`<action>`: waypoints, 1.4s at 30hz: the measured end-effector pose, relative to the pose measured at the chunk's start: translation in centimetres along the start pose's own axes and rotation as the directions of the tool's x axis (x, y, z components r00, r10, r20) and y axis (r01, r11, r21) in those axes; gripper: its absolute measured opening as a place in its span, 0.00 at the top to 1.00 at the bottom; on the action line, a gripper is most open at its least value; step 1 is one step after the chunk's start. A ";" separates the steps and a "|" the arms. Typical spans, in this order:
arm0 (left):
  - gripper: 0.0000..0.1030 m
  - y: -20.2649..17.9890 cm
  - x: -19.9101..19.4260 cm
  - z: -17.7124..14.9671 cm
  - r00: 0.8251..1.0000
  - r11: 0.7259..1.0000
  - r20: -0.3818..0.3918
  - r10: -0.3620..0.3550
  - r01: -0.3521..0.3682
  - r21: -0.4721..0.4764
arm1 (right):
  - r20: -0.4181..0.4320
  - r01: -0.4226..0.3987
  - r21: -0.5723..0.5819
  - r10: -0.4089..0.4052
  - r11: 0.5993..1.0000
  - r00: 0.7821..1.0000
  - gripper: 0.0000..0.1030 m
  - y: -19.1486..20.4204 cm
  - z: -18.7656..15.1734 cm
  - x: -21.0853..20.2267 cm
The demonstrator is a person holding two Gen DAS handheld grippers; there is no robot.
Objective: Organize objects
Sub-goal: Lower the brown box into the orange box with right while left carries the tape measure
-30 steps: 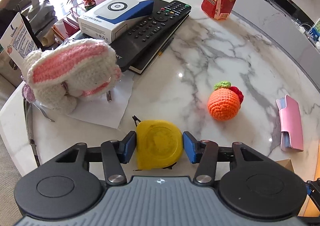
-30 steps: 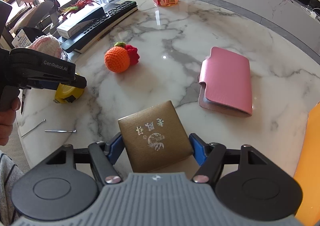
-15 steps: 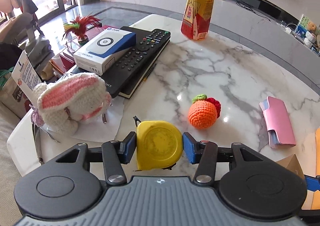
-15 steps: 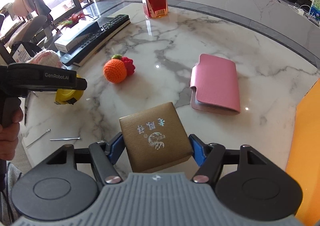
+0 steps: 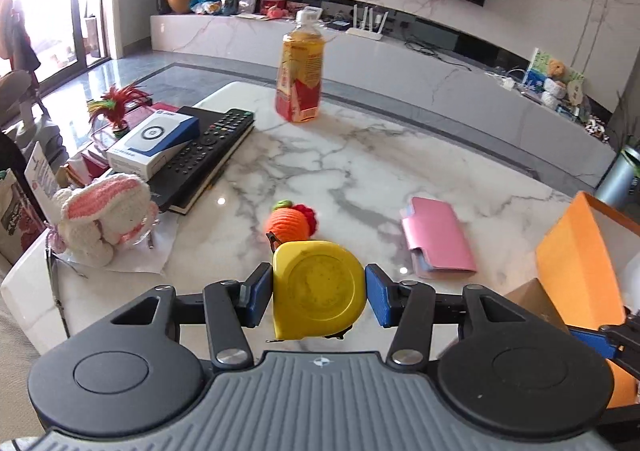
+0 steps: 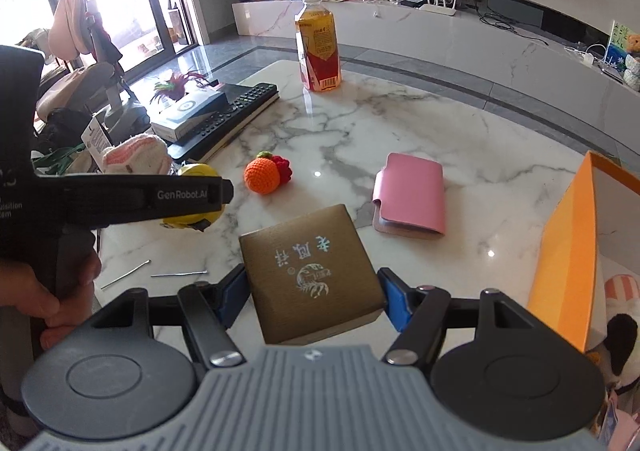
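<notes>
left claw (image 5: 319, 294): pinching a yellow tape measure (image 5: 318, 291), bottom centre of left view, lifted off the marble table (image 5: 360, 171)
right claw (image 6: 312, 293): pinching a brown box (image 6: 310, 271) (gold print on lid), bottom centre of right view, above the table
left claw from the right view: black body at left edge (image 6: 188, 195), a hand (image 6: 36, 291) on its grip, tape measure partly hidden behind it
straight ahead: crochet orange (image 5: 290, 221) just beyond the tape measure; pink wallet (image 5: 438, 237) right of it, flat on the table
far side: drink bottle (image 5: 300, 83) upright, upper centre, well apart from the rest
left side: remote (image 5: 208, 155) lying on a dark notebook, white-blue box (image 5: 154, 141) beside it, knitted rabbit (image 5: 102, 215) on paper near the table's left edge
right side: orange box (image 6: 572, 251), open, at right edge of both views; its wall stands close beside the right claw
small stuff: two thin metal pins (image 6: 160, 271) on the table, lower left of right view
open room: bare marble in the middle, between bottle, wallet and remote
</notes>
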State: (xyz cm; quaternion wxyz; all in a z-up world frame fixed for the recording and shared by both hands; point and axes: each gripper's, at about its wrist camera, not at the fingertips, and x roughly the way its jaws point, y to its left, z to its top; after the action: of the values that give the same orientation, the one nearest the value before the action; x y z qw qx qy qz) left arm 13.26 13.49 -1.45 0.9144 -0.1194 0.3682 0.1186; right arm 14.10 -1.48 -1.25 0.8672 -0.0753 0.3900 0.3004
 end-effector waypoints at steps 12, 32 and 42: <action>0.43 -7.3 -4.3 -1.5 0.989 0.976 0.090 -0.120 0.101 0.193 | 0.166 0.187 0.158 -0.212 0.970 0.963 0.32 -8.3 -1.5 -10.3; 0.43 -9.0 -2.1 -3.4 0.997 0.958 0.003 -0.078 0.074 0.277 | -0.142 0.427 0.405 -0.406 0.808 0.903 0.37 -28.8 2.2 3.6; 0.43 -13.4 -2.6 -2.2 0.984 0.938 -0.010 -0.177 0.171 0.302 | -0.183 0.411 0.321 -0.370 0.853 0.911 0.22 -26.8 1.8 4.5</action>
State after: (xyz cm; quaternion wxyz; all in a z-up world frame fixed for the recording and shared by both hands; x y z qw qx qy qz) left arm 14.10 -0.16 0.63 0.9319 -0.0095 0.3620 -0.0193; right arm 33.06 -20.37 -6.08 0.8854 -0.0135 0.4631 0.0382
